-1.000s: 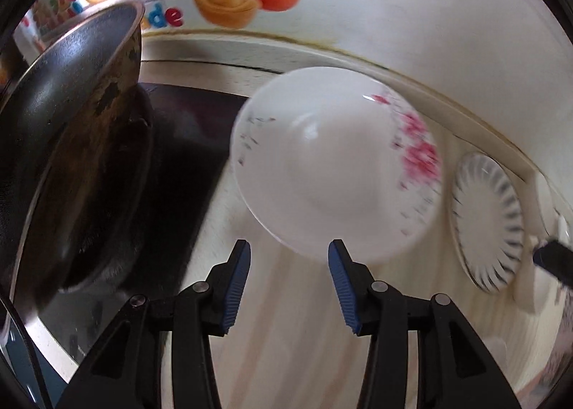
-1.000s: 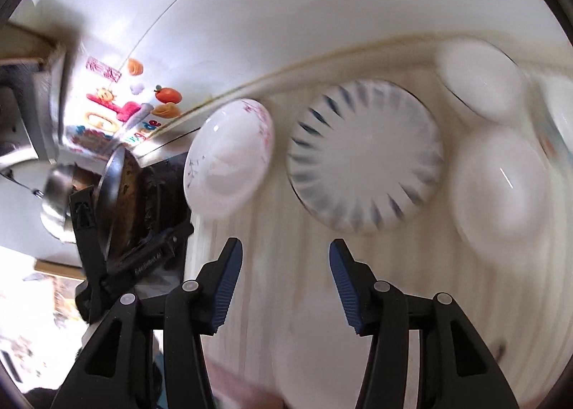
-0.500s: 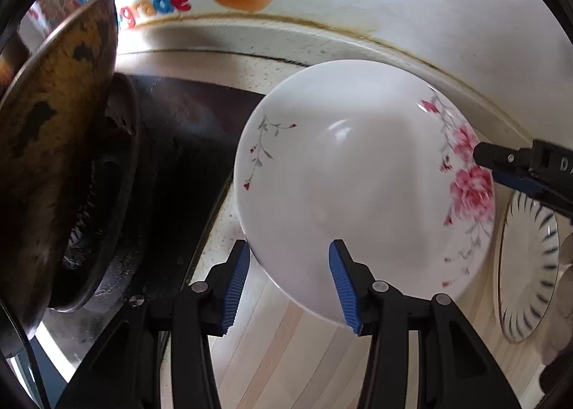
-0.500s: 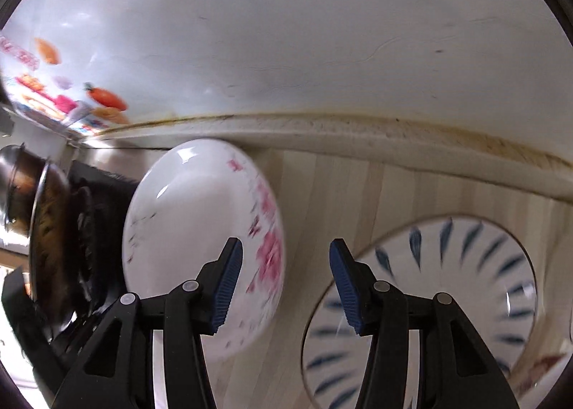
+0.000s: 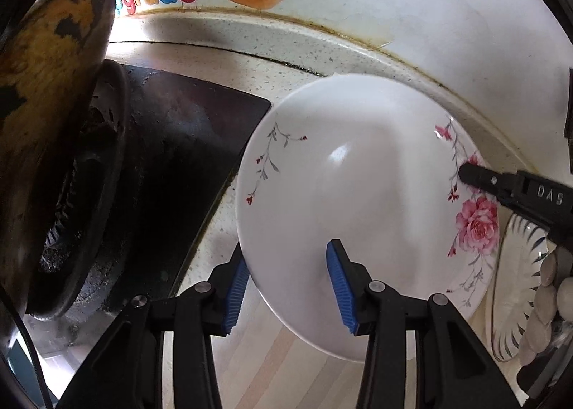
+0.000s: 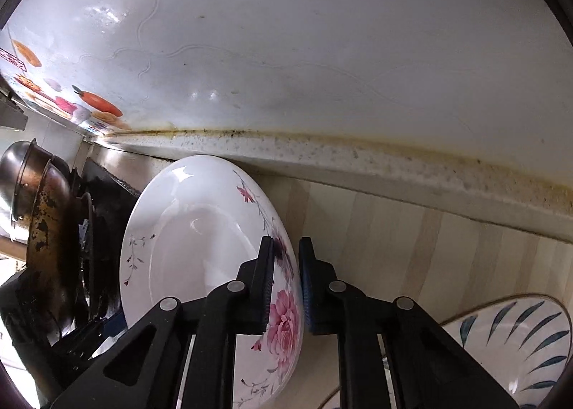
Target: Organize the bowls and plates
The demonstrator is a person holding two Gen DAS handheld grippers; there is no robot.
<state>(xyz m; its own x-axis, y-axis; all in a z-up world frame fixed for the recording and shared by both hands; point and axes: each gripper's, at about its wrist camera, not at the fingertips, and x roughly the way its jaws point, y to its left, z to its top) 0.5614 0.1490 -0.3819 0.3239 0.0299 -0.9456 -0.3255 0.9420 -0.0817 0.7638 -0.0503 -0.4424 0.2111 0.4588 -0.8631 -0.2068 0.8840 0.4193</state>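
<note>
"DAS"-marked right hand-held gripper (image 6: 285, 280) clamped on floral plate (image 5: 358, 201); left hand-held gripper (image 5: 286, 287) spread wide astride its rim.

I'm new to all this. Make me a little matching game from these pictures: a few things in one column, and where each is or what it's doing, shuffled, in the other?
Things:
1. flowered plate
2. right gripper
3. left gripper
4. striped plate

States:
A. open, fingers either side of a plate's rim
B. lying on the pale counter, untouched
C. white with pink roses
D. shut on a plate's rim

Pairs: 1-C, 2-D, 3-A, 4-B
</note>
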